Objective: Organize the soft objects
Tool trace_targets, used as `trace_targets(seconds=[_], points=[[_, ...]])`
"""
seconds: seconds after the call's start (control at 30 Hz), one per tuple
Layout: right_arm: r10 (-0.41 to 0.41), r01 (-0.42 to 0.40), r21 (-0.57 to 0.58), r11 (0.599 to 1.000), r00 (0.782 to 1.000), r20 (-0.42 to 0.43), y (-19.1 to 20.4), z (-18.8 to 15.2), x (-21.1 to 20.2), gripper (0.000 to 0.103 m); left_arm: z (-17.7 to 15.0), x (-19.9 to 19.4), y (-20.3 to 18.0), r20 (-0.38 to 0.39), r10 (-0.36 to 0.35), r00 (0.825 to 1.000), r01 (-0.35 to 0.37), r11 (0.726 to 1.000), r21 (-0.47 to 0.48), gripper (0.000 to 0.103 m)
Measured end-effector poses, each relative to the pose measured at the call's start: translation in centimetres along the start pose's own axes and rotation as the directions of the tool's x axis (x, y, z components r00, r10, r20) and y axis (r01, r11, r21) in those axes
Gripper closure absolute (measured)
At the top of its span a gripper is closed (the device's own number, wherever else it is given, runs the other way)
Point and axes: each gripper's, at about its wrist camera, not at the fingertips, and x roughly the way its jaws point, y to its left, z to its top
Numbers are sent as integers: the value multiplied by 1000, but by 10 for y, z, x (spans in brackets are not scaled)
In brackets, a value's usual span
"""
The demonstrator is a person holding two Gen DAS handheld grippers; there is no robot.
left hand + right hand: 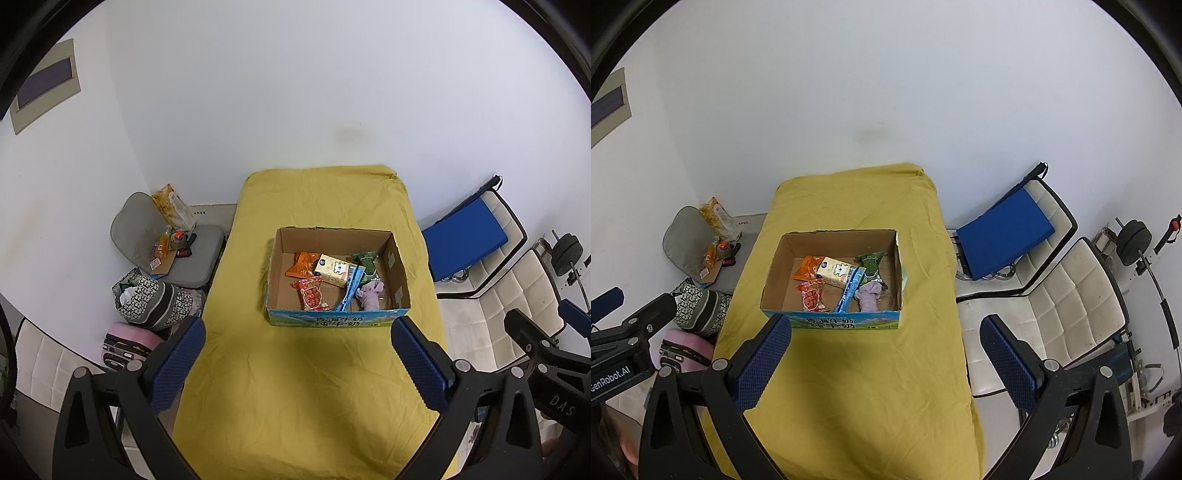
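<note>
— Inside the cardboard box (pixel 338 277) on the yellow desk (pixel 303 387): snack packets, milk carton, purple soft toy (pixel 371 293). Looks nearly sorted.
— Left hand-held gripper (pixel 299 365) and right hand-held gripper (pixel 886 365) both wide, empty — next, probably check for strays.

Black-framed left gripper (pixel 297 363) and right gripper (pixel 884 363), blue textured pads, silver screws.

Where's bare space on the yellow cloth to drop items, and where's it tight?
Bare yellow cloth lies between the cardboard box and the open left tongs, and again behind the box toward the wall. Inside the box the left floor is bare; the right half is crowded around the milk carton and purple plush.
</note>
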Motion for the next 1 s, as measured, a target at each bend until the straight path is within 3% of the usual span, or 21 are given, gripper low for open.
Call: trace_targets(seconds=[1.0], points=[[-7, 6, 4, 1000, 999, 41, 5, 0, -17, 0, -4, -2, 3, 1, 4, 1000, -4, 1000, 3, 0]])
